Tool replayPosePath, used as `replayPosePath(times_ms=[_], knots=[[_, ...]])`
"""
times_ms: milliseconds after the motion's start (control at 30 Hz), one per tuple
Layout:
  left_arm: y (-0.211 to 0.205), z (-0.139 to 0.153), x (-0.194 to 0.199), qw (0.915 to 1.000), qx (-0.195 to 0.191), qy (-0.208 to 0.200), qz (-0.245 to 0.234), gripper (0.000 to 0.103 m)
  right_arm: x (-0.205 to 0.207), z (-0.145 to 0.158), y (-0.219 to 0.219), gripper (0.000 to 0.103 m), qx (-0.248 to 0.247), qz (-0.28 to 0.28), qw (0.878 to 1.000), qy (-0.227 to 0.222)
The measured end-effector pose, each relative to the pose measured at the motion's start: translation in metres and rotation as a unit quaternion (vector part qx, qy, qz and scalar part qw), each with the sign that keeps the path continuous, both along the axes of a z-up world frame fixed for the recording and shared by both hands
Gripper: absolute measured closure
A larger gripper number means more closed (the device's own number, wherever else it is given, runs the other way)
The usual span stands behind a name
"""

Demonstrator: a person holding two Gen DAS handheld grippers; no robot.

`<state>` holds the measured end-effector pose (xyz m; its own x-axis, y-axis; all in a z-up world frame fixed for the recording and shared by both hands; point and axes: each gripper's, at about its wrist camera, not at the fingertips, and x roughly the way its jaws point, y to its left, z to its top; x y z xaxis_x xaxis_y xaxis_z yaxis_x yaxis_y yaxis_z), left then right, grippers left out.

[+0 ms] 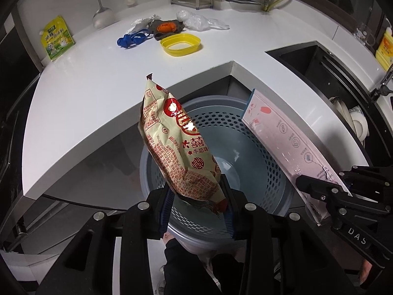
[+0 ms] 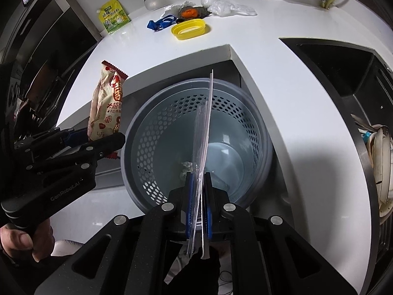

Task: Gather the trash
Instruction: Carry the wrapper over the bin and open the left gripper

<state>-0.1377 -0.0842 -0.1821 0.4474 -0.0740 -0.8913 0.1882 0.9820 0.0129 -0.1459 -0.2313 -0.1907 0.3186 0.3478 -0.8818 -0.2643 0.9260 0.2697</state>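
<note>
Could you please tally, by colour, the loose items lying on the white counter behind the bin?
Yellow: 2, the lid and the pouch
Blue: 1, the clip
Grey and orange: 1, the cloth
Clear or white plastic: 2, the bag and the wrapper
Total: 6

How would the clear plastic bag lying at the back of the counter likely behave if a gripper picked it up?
The clear plastic bag lies crumpled and thin, so it would probably hang limp. It looks light for its spread. Its glossy film may slip unless pinched firmly.
</note>
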Motion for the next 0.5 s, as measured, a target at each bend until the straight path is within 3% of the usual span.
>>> replayPosePath(times_ms=[267, 333, 400, 433, 500], knots=[[0.0016, 0.0024, -0.0005, 1.0000, -0.001, -0.004, 0.004, 0.063, 0.0024, 0.0005, 0.0010, 0.091, 0.003, 0.001, 1.000, 0.001], [0.0018, 0.0029, -0.0001, 1.0000, -0.003, -0.003, 0.006, 0.055, 0.0017, 0.0015, 0.0004, 0.087, 0.005, 0.001, 1.000, 0.000], [0.0022, 0.0036, -0.0001, 1.0000, -0.003, -0.003, 0.008, 0.042, 0.0012, 0.0029, -0.0007, 0.072, 0.005, -0.001, 1.000, -0.001], [0.0026, 0.0040, 0.0001, 0.9999, -0.004, -0.002, 0.011, 0.033, 0.0004, 0.0043, -0.0017, 0.069, 0.006, -0.004, 1.000, -0.005], [0.0033, 0.0050, 0.0001, 0.9999, -0.007, -0.003, 0.014, 0.029, 0.0004, 0.0053, -0.0036, 0.069, 0.007, -0.006, 1.000, -0.006]])
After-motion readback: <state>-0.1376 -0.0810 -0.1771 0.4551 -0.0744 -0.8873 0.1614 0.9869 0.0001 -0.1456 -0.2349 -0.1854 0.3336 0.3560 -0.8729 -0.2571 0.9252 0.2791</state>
